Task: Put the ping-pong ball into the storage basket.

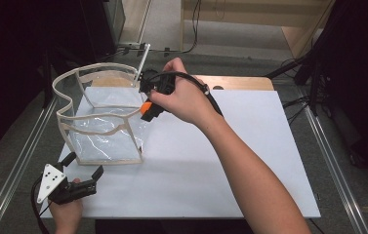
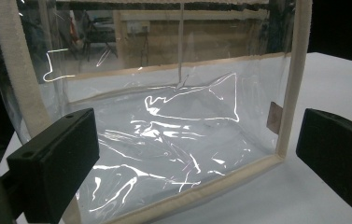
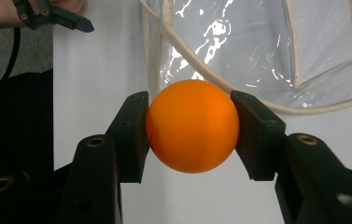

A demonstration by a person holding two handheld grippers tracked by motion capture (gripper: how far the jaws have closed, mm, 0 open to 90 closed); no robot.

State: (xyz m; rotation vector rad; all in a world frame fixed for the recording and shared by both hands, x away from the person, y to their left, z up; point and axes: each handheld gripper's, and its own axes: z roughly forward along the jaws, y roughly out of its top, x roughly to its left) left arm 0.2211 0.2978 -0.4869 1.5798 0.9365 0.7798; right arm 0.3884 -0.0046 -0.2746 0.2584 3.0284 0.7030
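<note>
Orange ball (image 3: pixel 192 125) pinched in right gripper (image 3: pixel 192 126), at bag's (image 1: pixel 101 131) 2 o'clock rim, presumably for dropping in; left gripper (image 1: pixel 84 168) spread, idle at 7 o'clock.

Your right hand (image 1: pixel 184 100) hides most of the orange ball (image 1: pixel 145 108); clear bag (image 2: pixel 164 135) cropped top and left in your left gripper view.
</note>
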